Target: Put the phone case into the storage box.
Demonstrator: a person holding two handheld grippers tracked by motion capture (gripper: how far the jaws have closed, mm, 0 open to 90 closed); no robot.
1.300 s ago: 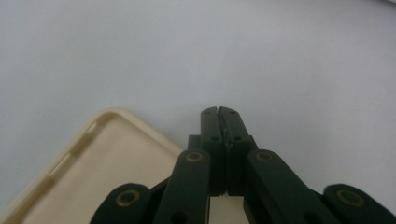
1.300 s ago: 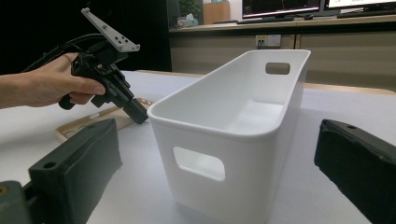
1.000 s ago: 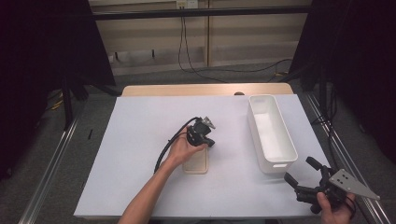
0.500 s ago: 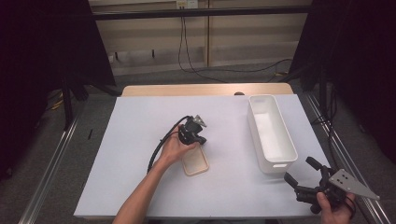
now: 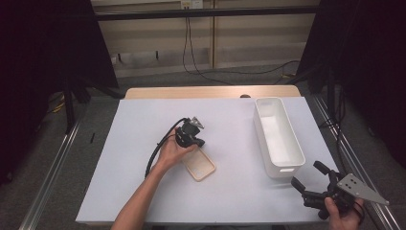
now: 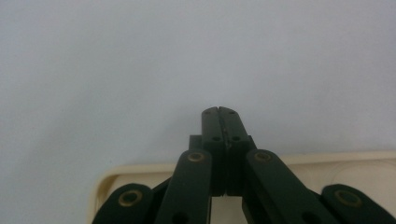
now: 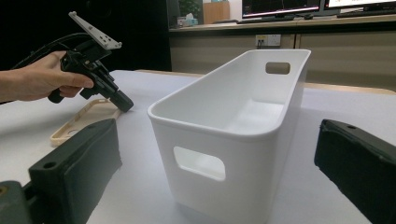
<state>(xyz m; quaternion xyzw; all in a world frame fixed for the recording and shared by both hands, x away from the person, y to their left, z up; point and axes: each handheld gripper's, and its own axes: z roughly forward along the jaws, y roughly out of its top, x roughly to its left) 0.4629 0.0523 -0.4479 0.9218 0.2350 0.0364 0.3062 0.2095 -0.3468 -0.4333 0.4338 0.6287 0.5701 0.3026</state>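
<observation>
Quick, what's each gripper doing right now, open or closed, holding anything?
Left gripper: closed, nothing between its jaws, tips at the beige phone case.
Right gripper: open, holding nothing.

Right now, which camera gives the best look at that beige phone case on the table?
The high view: the whole phone case lies flat, its outline plain. The left gripper view catches just its rim behind the shut jaws. The right gripper view shows it low and side-on, partly hidden.

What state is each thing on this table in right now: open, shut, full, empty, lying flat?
Left gripper: fingers shut, nothing between them, tips down at the phone case's edge.
Right gripper: fingers open, holding nothing, off the table's near right corner.
Phone case: lying flat, hollow side up, empty.
White bin: upright, empty.
</observation>
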